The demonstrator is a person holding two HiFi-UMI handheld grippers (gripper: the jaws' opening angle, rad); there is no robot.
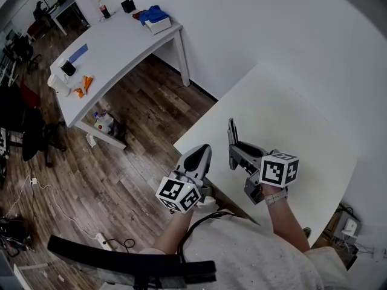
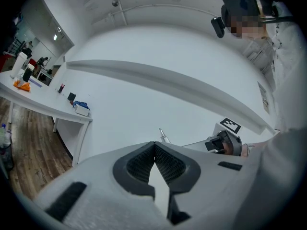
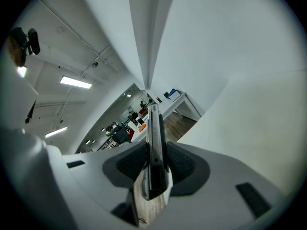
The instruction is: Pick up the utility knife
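The left claw (image 2: 154, 146) is closed and empty, with a white desk (image 2: 45, 105) far left.

Utility knife (image 3: 153, 147): dull scuffed metal; table (image 1: 290, 119): smooth matt white; floor (image 1: 151, 113): wood-grain planks.

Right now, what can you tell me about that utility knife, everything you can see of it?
The utility knife is a long, slim bar, dark with grey, metal-looking edges. The right gripper holds it, its jaws pressing on the two flat sides near one end. The rest sticks out past the jaw tips, away from the person, in the air by the edge of the white table. Nothing else appears to touch it. I cannot tell whether the blade is out.
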